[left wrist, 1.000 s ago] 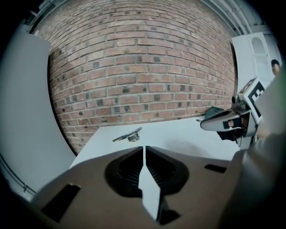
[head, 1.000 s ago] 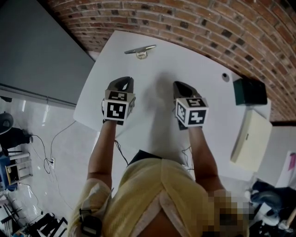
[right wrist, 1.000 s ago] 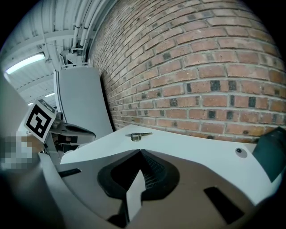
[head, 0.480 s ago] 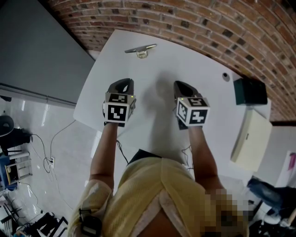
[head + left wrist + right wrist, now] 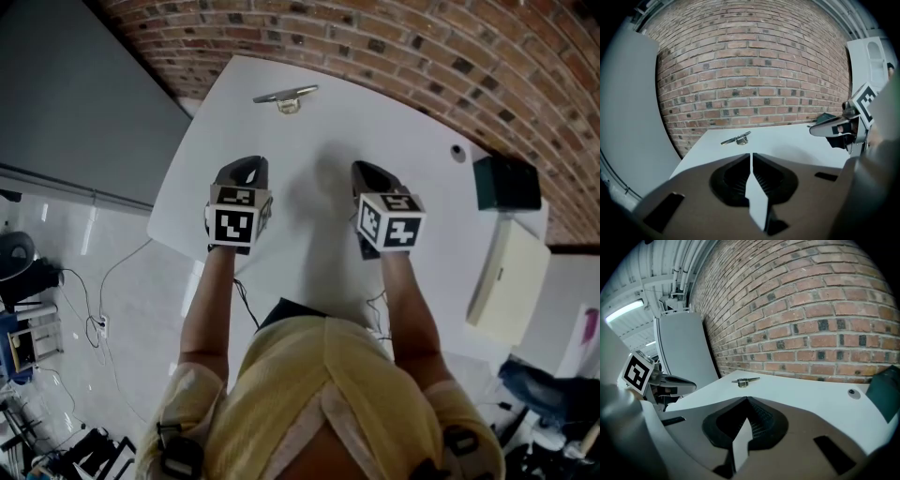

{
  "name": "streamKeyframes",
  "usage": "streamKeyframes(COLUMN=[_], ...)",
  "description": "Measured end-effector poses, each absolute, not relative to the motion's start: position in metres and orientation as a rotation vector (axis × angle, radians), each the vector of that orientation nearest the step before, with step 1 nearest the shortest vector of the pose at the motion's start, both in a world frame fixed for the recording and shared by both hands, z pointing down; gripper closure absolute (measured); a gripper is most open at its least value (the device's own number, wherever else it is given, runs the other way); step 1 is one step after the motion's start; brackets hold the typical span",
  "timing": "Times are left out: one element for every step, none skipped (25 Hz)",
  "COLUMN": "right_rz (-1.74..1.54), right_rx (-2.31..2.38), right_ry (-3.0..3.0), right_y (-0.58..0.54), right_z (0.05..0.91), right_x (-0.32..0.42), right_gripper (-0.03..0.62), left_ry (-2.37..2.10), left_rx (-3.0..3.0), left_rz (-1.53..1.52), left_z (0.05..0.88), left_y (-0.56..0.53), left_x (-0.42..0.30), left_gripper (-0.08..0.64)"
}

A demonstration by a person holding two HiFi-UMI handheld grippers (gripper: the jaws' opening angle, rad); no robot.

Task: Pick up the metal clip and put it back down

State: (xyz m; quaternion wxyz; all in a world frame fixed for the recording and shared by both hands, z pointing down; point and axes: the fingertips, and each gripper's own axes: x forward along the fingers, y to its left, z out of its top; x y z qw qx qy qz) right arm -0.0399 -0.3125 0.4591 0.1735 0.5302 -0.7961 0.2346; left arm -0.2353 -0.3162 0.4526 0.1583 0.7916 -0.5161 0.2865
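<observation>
We hold both grippers low over the white table point(image 5: 422, 131), side by side and near each other. The left gripper point(image 5: 751, 158) has its jaws pressed together with only a hairline seam between them and nothing in it. The right gripper point(image 5: 746, 400) is the same, jaws closed on nothing. The metal clip point(image 5: 736, 138) lies flat on the table well ahead of both pairs of jaws, close to the far edge below the brick wall point(image 5: 403, 42). It sits almost dead ahead of the right jaws and a touch to the left of the line of the left jaws, and neither gripper touches it. This fits two stages equally well: the clip waiting to be lifted, or the clip already set down again and the grippers drawn off, and we cannot tell which. Either way the clip now lies as the task's end would want it. We judge it a thin, low piece with one long flat arm and a small raised loop under it. It gives jaws little height to bite, and it would probably skid on the smooth tabletop if nudged from one side. Any handling goes best when the jaws stand square to the long arm and level with the table, closing evenly from both sides.
</observation>
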Motion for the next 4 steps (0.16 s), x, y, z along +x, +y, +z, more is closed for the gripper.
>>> streamKeyframes(right_rz=[0.67,0.673,0.676,0.678], right_rx=[1.501,1.497,1.493,1.489], right_ry=[-2.255,-2.257,-2.26,-2.264], right_y=[-0.3126,-0.3128,-0.3131,-0.3135], right_z=[0.4608,0.4618,0.4623,0.4628], right_x=[-0.0417,-0.0441,-0.0466,-0.0491], right_gripper=[0.589,0.589,0.589,0.589], left_ry=[-1.477,-1.479,-1.481,-1.483], left_rx=[2.259,2.254,2.249,2.245], left_rz=[0.819,0.82,0.821,0.822], left_z=[0.4527,0.4522,0.4514,0.4505], left_y=[-0.3154,-0.3145,-0.3137,-0.3129], left_x=[-0.238,-0.2406,-0.2432,-0.2456], left_gripper=[0.543,0.543,0.543,0.543])
